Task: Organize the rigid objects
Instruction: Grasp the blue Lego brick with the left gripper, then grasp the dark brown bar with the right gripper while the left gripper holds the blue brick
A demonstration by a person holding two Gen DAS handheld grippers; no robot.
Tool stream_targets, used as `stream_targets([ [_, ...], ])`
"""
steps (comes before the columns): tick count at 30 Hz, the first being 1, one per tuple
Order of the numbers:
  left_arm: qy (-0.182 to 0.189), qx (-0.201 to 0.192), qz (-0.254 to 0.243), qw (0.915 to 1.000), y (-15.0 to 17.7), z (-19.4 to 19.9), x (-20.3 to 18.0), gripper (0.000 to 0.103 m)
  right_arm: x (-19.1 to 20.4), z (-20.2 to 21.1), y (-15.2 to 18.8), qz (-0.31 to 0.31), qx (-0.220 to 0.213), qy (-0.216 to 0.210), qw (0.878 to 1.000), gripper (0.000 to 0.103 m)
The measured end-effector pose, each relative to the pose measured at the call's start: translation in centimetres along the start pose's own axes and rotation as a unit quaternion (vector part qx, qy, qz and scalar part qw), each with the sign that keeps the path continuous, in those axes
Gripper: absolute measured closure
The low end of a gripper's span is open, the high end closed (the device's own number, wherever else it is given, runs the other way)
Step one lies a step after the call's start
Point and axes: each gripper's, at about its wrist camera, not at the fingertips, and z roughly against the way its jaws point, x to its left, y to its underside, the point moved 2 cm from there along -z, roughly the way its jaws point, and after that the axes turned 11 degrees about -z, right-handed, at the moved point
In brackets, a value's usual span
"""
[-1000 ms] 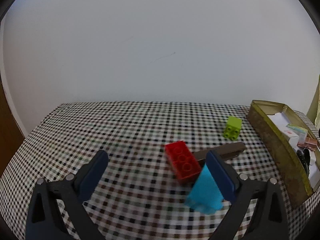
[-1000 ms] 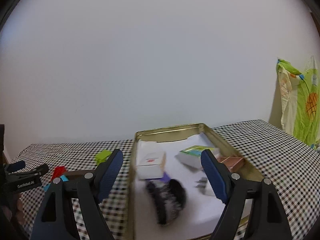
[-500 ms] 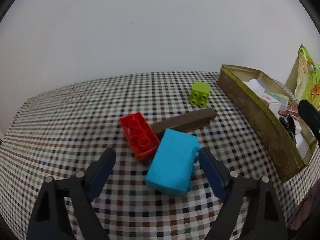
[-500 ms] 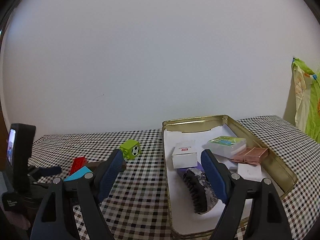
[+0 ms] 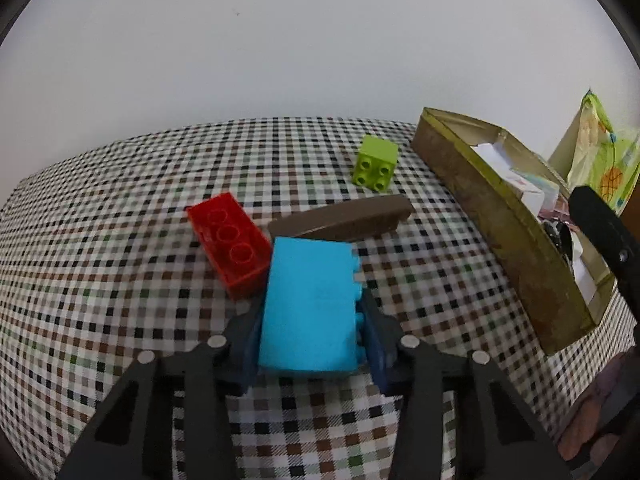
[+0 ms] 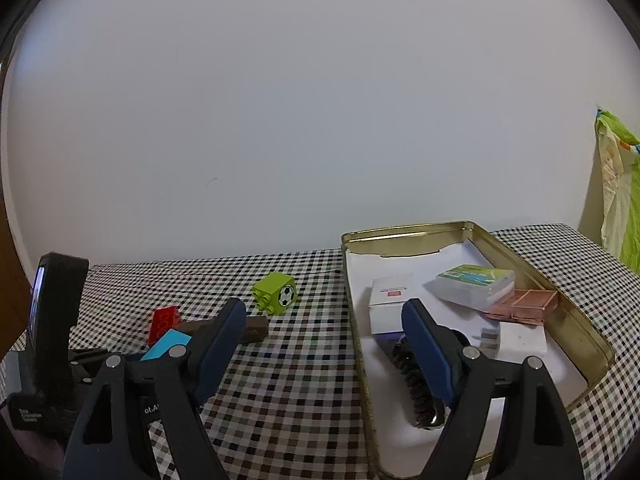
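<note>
Blue brick (image 5: 310, 306) sits clamped between the left gripper (image 5: 310, 344) fingers, on the checked cloth (image 5: 120, 280). Red brick (image 5: 230, 240) lies just ahead-left of it, brown bar (image 5: 340, 220) ahead, green cube (image 5: 376, 162) beyond. Right gripper (image 6: 324, 344) stands wide, holding nothing, the gold tin (image 6: 576, 312) ahead-right.

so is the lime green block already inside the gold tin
No, the lime green block sits on the checkered tablecloth, apart from the gold tin and outside its wall.
</note>
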Motion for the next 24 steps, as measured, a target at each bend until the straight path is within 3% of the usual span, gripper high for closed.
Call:
stream_targets([
  [4,-0.003,-0.004,0.009,0.9999,0.3,0.7,0.4,0.062,0.1,-0.1,0.0,0.007,0.001,0.001,1.000,0.021],
  [7,-0.027,-0.014,-0.002,0.9995,0.3,2.2,0.6,0.062,0.4,-0.2,0.1,0.010,0.007,0.000,1.000,0.021],
  [11,-0.010,-0.051,0.039,0.9979,0.2,4.7,2.8,0.062,0.8,-0.6,0.2,0.010,0.014,-0.012,1.000,0.021],
  [17,-0.052,-0.073,0.099,0.9911,1.3,6.9,6.9,0.062,2.6,-2.5,0.6,0.015,0.049,-0.040,0.998,0.021],
  [21,-0.126,-0.068,0.118,0.9826,1.6,6.9,8.2,0.062,4.3,-4.6,1.1,0.015,0.089,-0.053,0.994,0.021],
  [24,-0.140,-0.066,0.129,0.9795,2.5,7.5,9.6,0.062,5.6,-7.0,1.7,0.016,0.132,-0.061,0.989,0.021],
])
